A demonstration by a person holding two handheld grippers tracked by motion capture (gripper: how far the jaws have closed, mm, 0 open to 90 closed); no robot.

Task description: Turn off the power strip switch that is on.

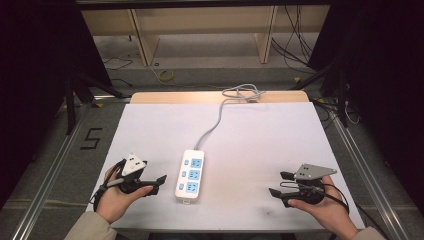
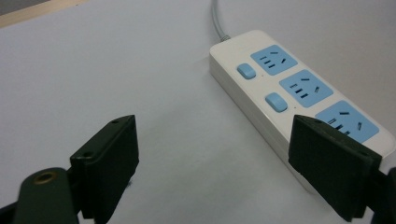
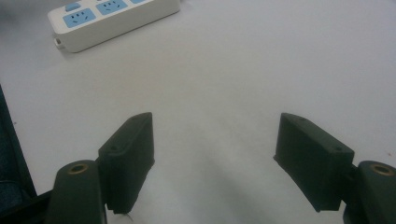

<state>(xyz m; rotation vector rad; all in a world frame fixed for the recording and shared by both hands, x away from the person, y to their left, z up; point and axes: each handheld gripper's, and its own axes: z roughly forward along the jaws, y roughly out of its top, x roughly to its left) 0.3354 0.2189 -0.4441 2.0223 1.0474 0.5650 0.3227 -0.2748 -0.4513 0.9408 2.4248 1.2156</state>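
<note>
Plastic power strip, white with pale blue sockets, lies flat just beside the left gripper, off its jaw tips. That gripper stands released, nothing between the pads; the right gripper, well apart, gapes empty too. Likely an approach: next, straddle the smooth, rounded casing squarely.

One legible mark: a black angular figure "5" on the grey floor beside the table, at about nine o'clock from the white rectangular plastic power strip with blue socket faces. It appears to be made of tape strips, though the high view is too coarse to confirm. The power strip's casing, blue sockets and blue switches carry no readable lettering or brand in the high view or either gripper view.
</note>
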